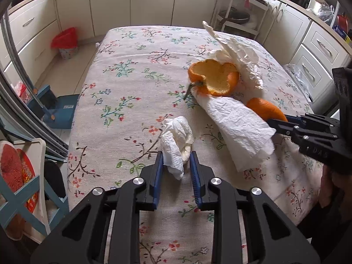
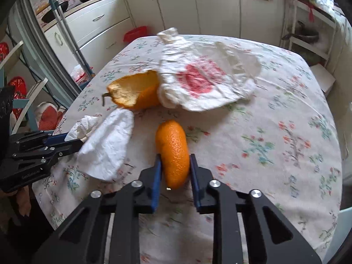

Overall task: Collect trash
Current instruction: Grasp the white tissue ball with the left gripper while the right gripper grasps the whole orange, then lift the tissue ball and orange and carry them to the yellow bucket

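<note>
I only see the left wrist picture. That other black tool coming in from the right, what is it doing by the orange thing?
Observer: The right tool has its two fingers closed on a piece of orange peel, one finger on each side.
Operator: And the white crinkly stuff behind the bigger peel?
Observer: That is a plastic bag. The side facing the right camera carries a red print, which your view does not show.
</note>
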Demonstrator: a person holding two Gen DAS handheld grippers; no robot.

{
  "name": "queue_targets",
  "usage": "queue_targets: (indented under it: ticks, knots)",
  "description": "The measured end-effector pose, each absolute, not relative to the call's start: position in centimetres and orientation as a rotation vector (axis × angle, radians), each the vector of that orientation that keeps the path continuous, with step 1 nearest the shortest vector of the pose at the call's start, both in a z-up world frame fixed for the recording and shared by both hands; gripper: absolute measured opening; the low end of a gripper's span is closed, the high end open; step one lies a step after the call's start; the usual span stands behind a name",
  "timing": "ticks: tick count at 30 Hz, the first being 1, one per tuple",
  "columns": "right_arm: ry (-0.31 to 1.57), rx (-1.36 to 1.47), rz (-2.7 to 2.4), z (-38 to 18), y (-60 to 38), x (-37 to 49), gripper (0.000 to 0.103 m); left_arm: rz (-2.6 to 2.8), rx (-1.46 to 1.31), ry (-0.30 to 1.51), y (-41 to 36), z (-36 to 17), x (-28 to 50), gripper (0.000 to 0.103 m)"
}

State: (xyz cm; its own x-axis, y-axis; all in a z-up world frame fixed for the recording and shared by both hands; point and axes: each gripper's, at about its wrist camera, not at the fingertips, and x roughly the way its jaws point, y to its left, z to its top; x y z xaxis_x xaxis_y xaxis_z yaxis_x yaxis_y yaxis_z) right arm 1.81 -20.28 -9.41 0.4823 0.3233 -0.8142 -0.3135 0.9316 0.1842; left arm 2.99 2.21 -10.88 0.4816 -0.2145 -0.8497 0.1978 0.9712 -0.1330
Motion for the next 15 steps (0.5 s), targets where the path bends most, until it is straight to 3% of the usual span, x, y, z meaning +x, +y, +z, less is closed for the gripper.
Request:
queue_targets:
  ticks: [15]
  knots:
    - [0.919,0.130,0.319,-6.1,-28.2,-1.4,0.019,-0.235,-0.077,0.766,1.3,-6.2,1.3,0.020]
